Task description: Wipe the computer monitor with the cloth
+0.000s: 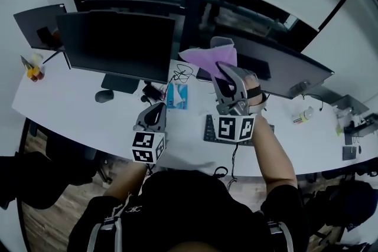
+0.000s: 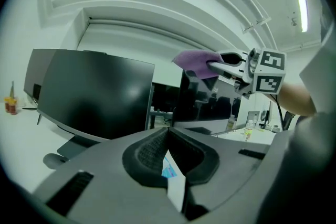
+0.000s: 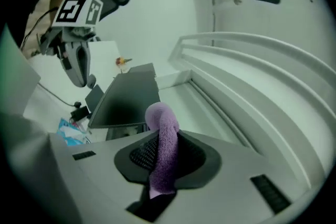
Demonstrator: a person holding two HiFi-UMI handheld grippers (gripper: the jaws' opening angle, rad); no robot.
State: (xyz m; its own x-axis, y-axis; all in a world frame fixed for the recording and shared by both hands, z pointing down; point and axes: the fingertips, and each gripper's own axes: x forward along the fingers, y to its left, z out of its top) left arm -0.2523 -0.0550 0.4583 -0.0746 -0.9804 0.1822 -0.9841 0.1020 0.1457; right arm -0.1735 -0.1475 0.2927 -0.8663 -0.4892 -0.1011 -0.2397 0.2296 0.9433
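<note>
"Cloth (image 1: 207, 58) first: where is it?"

"It is purple, held up by the right hand-held gripper (image 1: 227, 75) at the upper left corner of the right-hand monitor (image 1: 289, 71). From the head view I cannot tell whether it touches the screen."

"What does the right gripper view add?"

"The grip itself. Both pads are clamped on the cloth, which runs between them as a rolled strip and curls over past the tips. The head view shows instead the loose part fanning out wide beyond the jaws."

"And the left hand-held gripper (image 1: 155, 112)?"

"It is lower, over the white counter (image 1: 65, 106), below the right edge of the left-hand monitor (image 1: 118, 44). Its own view shows the jaws closed tip to tip with nothing held. Through the slit beneath them shows a blue-and-white packet (image 1: 177, 95) lying on the counter. That view also catches the cloth side-on at the right-hand monitor's top edge."

"Any containers?"

"Small bottles (image 1: 34, 72) stand at the counter's left end, below a third monitor (image 1: 36, 26). Another small bottle (image 1: 304, 115) is towards the right end. All are too small to tell their contents."
</note>
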